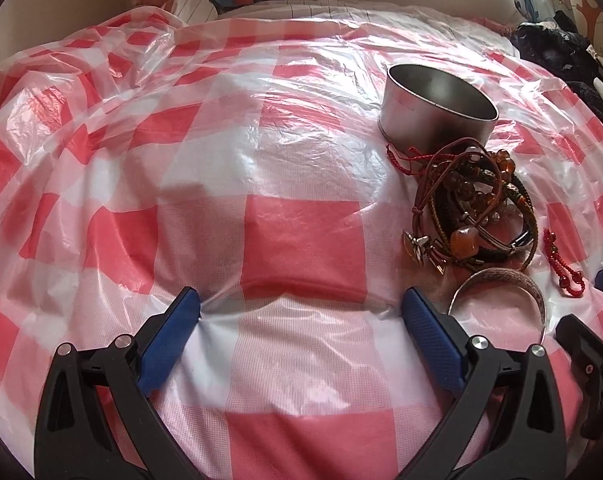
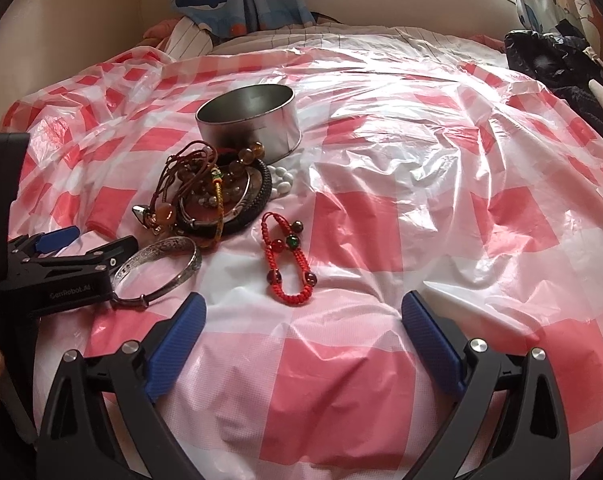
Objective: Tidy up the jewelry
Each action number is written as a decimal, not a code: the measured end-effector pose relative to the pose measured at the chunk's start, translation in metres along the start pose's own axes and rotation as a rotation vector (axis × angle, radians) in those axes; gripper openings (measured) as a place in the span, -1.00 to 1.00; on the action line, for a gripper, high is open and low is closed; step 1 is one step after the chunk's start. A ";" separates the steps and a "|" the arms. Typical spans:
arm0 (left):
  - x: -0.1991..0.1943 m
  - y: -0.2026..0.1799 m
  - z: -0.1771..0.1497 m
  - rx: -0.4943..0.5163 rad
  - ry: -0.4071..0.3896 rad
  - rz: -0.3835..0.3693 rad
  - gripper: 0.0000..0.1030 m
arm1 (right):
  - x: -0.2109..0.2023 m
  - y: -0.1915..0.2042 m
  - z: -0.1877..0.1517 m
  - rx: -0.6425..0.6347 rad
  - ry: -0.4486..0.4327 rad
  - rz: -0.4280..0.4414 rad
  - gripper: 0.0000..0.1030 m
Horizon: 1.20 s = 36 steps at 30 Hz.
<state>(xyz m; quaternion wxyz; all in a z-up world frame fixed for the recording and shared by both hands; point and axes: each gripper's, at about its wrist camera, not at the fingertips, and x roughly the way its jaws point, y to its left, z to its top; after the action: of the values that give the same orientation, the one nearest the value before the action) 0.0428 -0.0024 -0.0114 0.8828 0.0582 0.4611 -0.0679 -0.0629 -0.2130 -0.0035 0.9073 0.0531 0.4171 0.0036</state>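
Both tongs, left (image 1: 301, 312) and right (image 2: 303, 316), gape empty over the red-checked plastic sheet (image 2: 381, 220). Nothing is sorted yet: the round silver tin (image 2: 247, 118) looks empty, with the tangled bracelet heap (image 2: 209, 192), engraved silver bangle (image 2: 161, 268) and red braided bracelet (image 2: 289, 256) lying beside it.

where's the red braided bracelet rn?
The red braided bracelet lies flat on the checked plastic sheet, left of centre in the right wrist view, just right of the silver bangle and nearer the camera than the jewelry pile.
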 end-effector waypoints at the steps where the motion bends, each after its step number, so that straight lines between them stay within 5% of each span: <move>1: 0.000 -0.001 0.001 -0.005 -0.002 0.012 0.89 | 0.000 0.001 0.000 -0.002 0.000 -0.002 0.81; 7: -0.017 0.000 -0.001 -0.050 0.048 -0.016 0.88 | 0.000 0.004 -0.001 -0.016 -0.008 0.005 0.60; 10: -0.047 -0.009 -0.014 0.007 -0.008 -0.103 0.86 | 0.000 0.005 -0.001 -0.015 -0.009 0.006 0.55; 13: -0.060 -0.020 -0.020 0.069 -0.029 -0.112 0.86 | 0.000 0.004 -0.001 -0.015 -0.010 0.007 0.53; 18: -0.065 -0.026 -0.015 0.047 -0.040 -0.187 0.86 | 0.000 0.003 -0.001 -0.011 -0.015 0.011 0.38; 27: -0.043 -0.049 -0.012 0.139 0.028 -0.154 0.80 | -0.001 0.000 -0.001 0.013 -0.020 0.023 0.03; 33: -0.046 -0.055 -0.014 0.161 0.005 -0.162 0.46 | -0.001 0.001 -0.001 0.008 -0.021 0.018 0.01; 36: -0.045 -0.055 -0.015 0.168 0.007 -0.175 0.04 | -0.001 0.001 -0.001 0.007 -0.023 0.020 -0.03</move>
<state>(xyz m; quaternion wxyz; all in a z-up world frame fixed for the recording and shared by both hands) -0.0046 -0.0508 0.0152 0.8640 0.0917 0.4602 -0.1826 -0.0643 -0.2121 -0.0034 0.9117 0.0606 0.4063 0.0107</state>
